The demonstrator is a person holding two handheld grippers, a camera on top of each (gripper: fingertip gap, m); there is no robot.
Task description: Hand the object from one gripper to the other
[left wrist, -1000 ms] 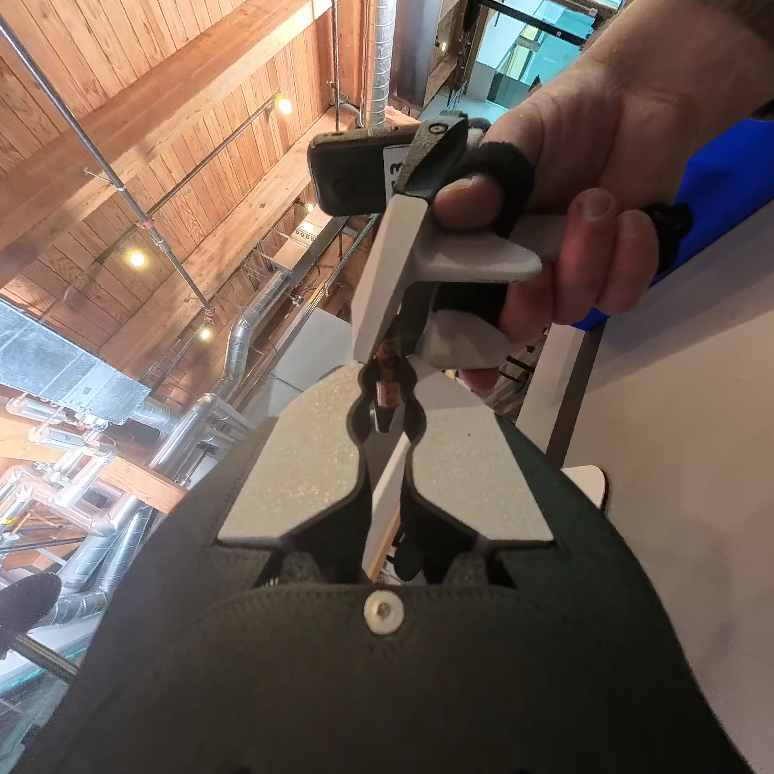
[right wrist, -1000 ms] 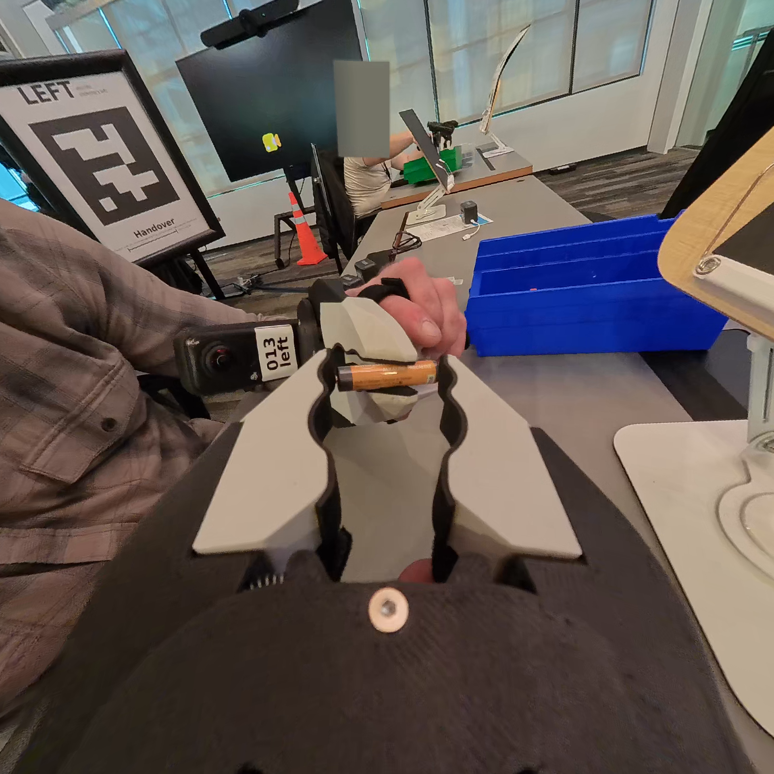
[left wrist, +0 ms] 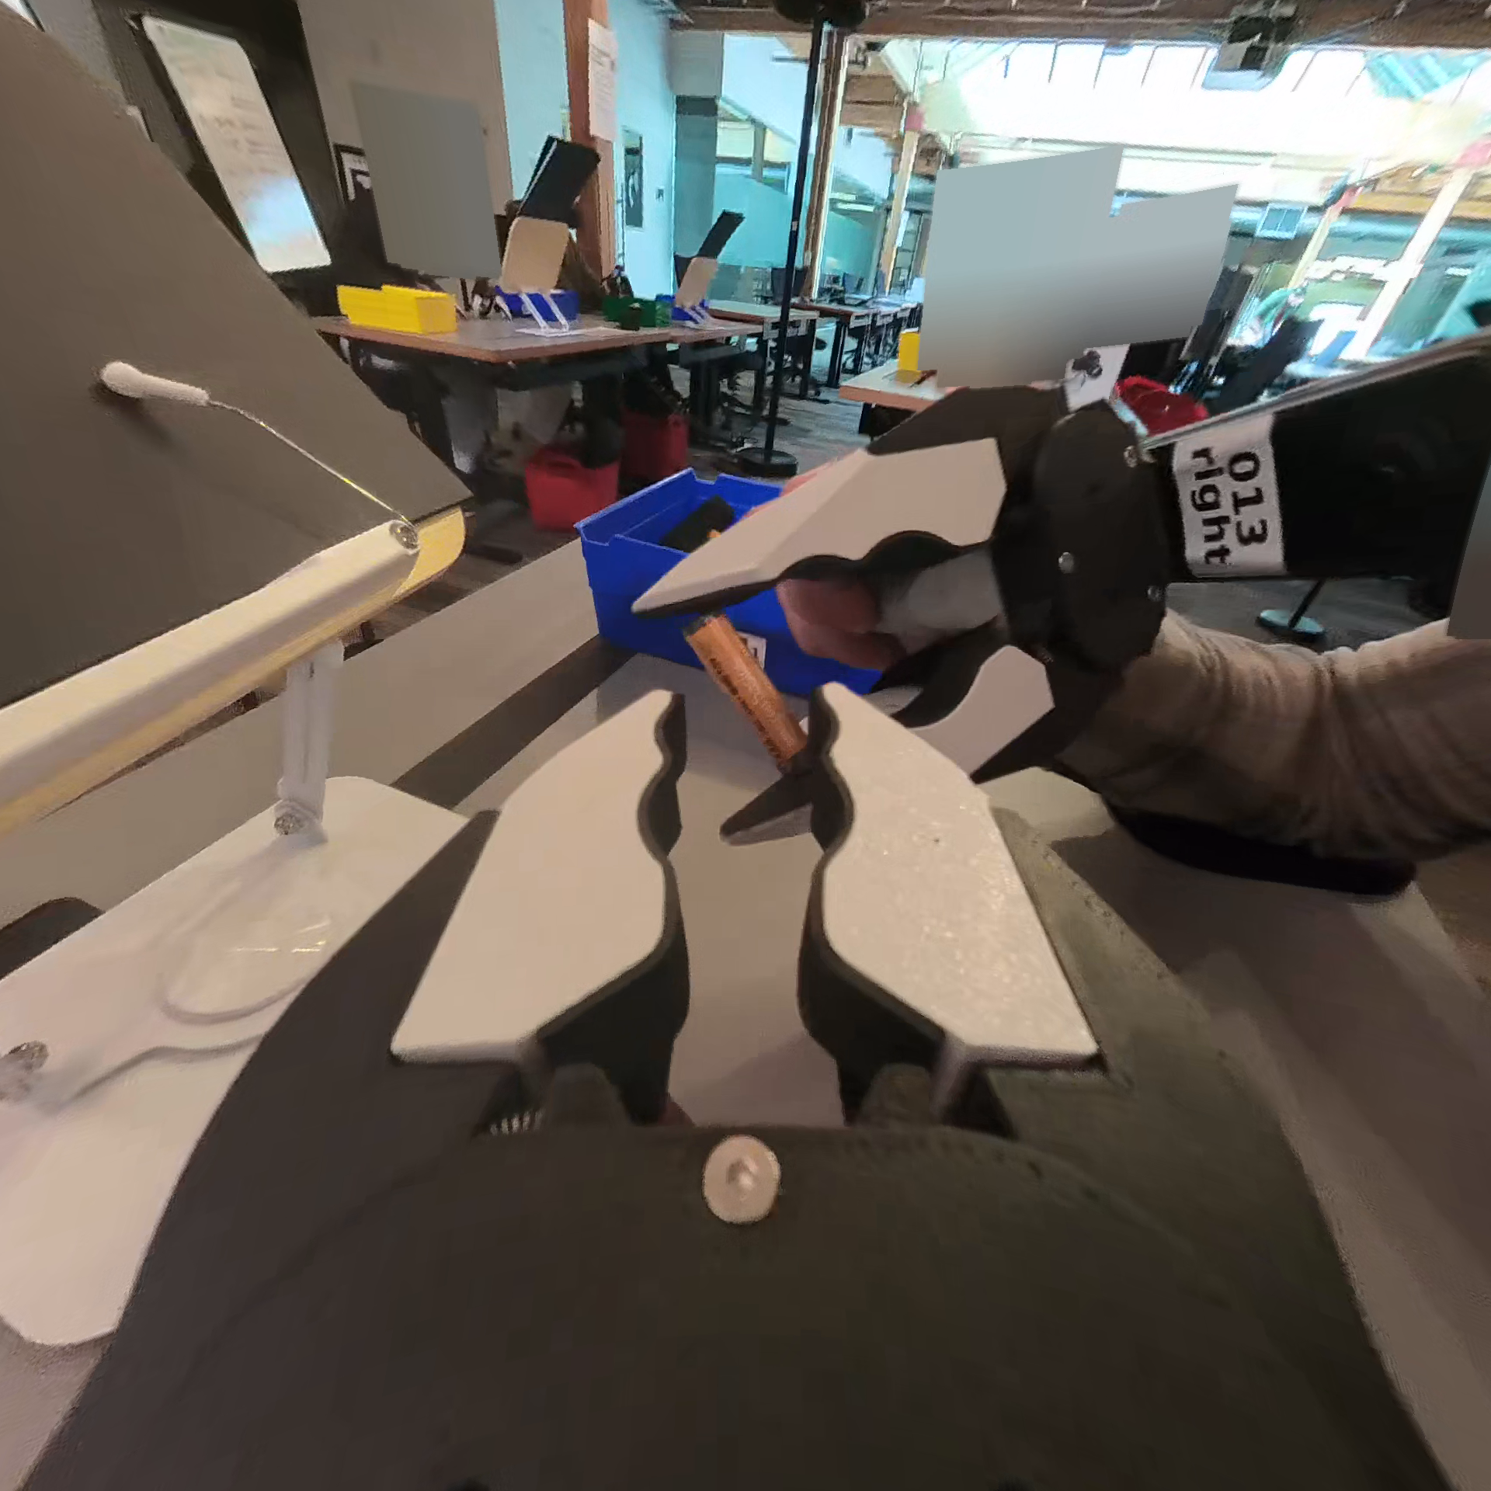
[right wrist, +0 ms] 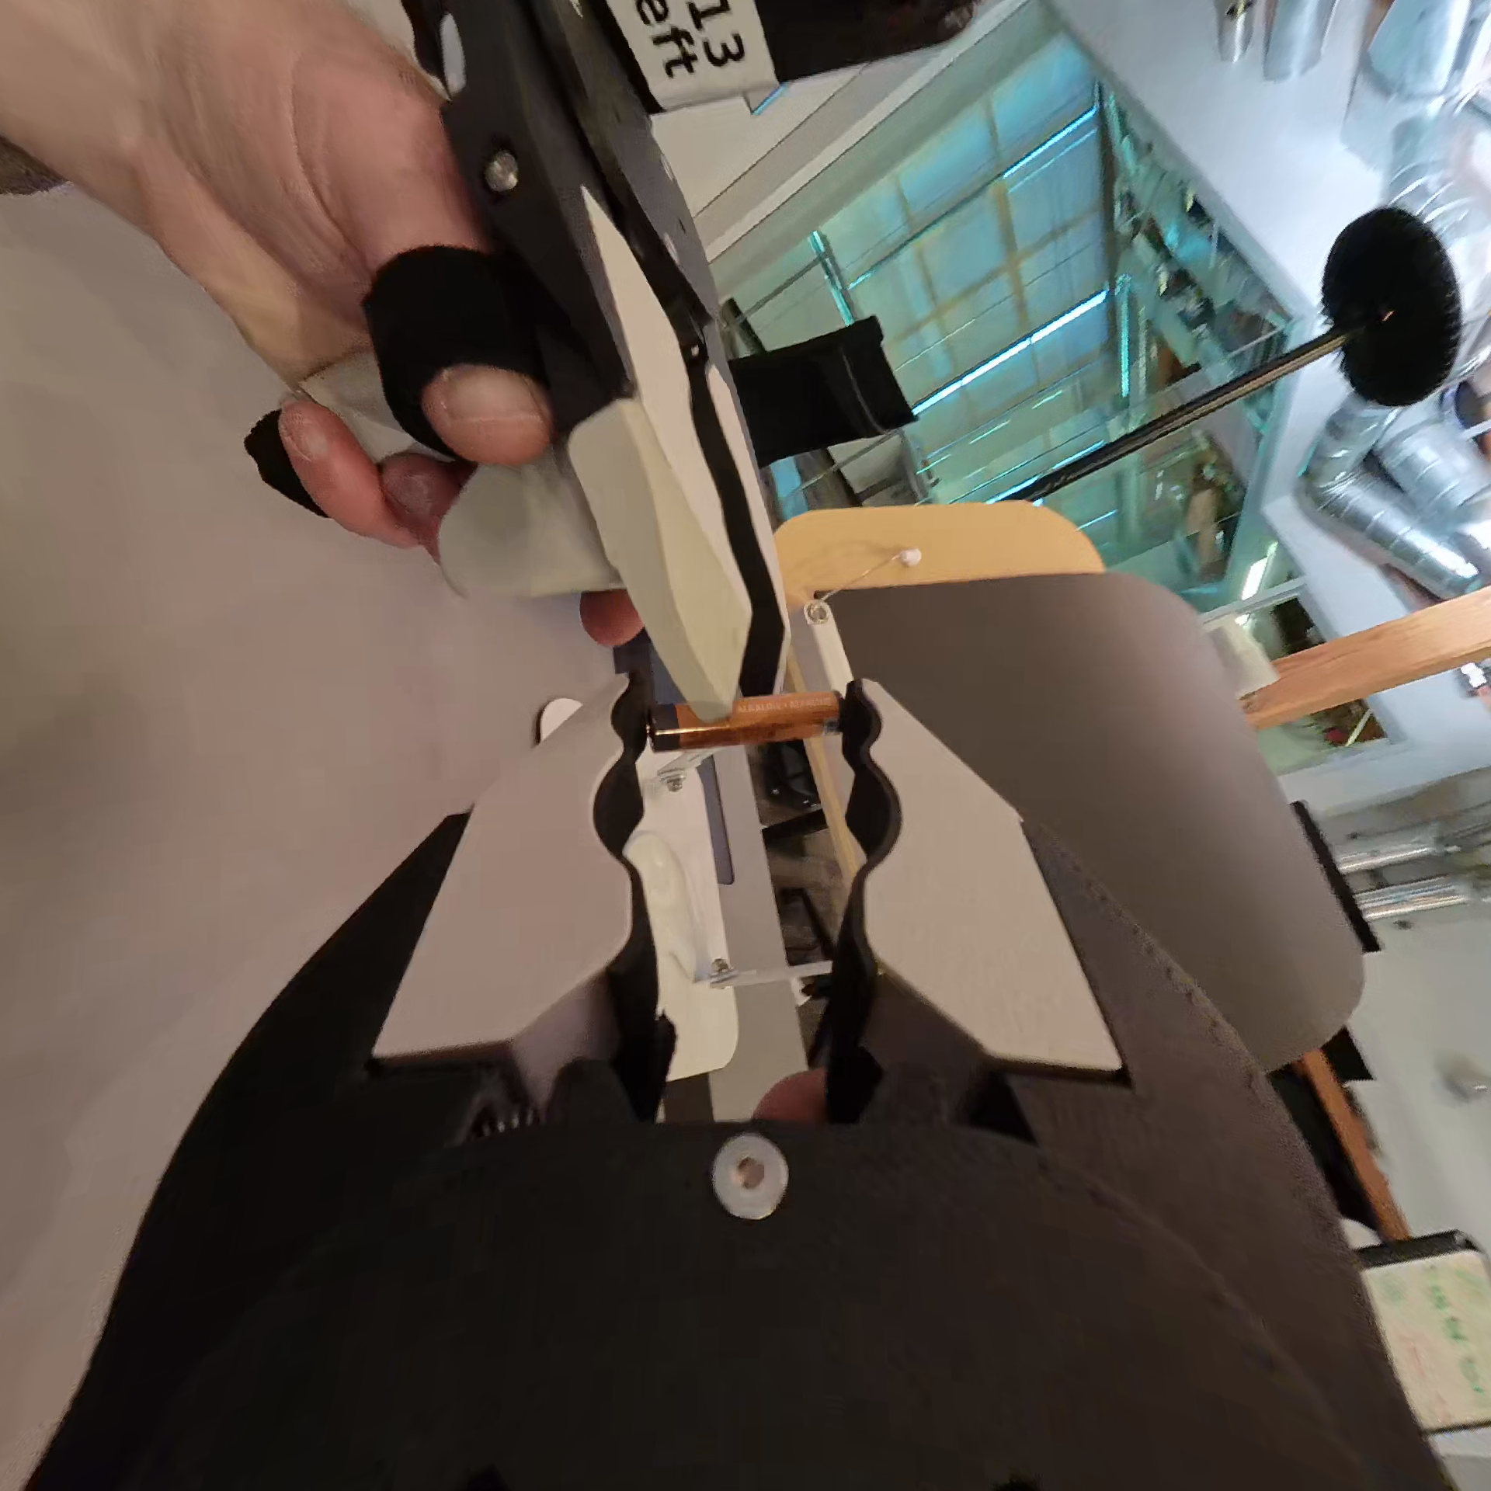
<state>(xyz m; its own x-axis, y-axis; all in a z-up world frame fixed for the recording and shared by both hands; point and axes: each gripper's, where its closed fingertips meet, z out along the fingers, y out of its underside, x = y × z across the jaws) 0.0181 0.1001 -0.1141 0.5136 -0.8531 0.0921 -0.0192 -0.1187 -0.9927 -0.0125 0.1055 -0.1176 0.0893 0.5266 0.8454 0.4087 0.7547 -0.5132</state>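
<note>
The right tool held the copper-and-black battery end to end between its tips. The left tool stood parted, its right finger touching the battery, above the grey table near a blue bin.

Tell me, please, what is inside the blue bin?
A black object lies in the blue bin; its kind is unclear. The right gripper and the battery hide the rest.

The battery, a slim copper-and-black cylinder, spans crosswise between the right gripper's fingertips, pinched end to end, tilted in the left wrist view
</note>
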